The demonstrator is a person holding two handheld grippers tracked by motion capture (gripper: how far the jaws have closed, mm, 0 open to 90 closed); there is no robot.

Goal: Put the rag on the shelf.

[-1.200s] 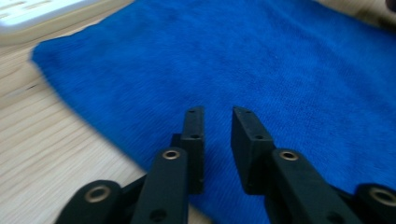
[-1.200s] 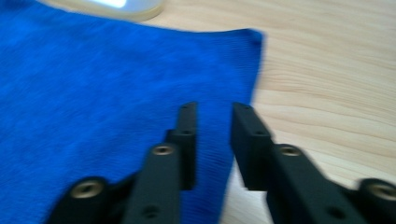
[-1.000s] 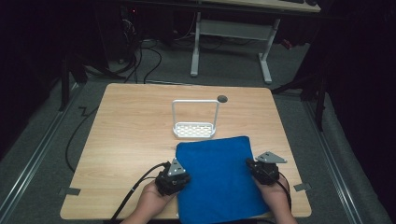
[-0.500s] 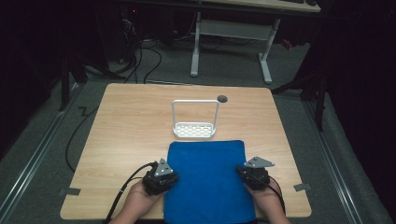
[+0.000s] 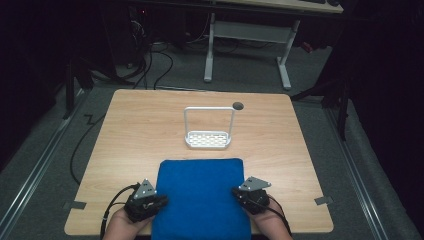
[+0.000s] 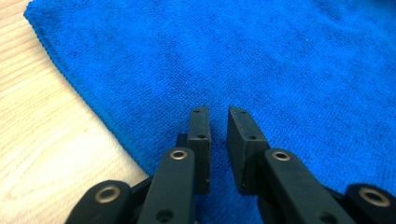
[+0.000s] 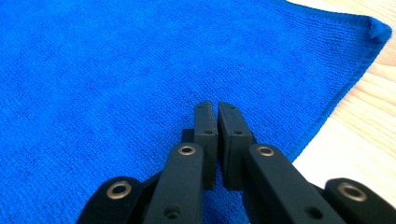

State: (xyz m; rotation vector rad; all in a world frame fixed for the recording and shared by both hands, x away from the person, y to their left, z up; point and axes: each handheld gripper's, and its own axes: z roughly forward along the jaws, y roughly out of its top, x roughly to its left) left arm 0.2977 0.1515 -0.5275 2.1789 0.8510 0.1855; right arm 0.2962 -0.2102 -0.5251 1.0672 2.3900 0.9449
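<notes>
A blue cloth [image 5: 200, 195] lies flat on the wooden table [image 5: 130, 135], and its near end hangs over the front edge. My left gripper [image 5: 160, 201] is at the cloth's left edge. In the left gripper view its jaws [image 6: 218, 112] stand a narrow gap apart, nipped on the blue cloth [image 6: 280, 56], which shows in that gap. My right gripper [image 5: 238, 193] is at the cloth's right edge. Its jaws [image 7: 212, 105] are almost together on the blue cloth [image 7: 93, 56] and have just eased apart a little. A hand holds each gripper at the table's front edge.
A white wire rack [image 5: 209, 140] with a tall handle stands just beyond the cloth at mid-table. A round hole [image 5: 238, 105] sits near the table's far edge. Bare wood lies to the left and right of the cloth. Desk legs and cables are on the floor behind the table.
Both grippers have moved toward the table's front edge, and the blue cloth has slid with them, away from the white rack. Its near end now hangs off the table.
</notes>
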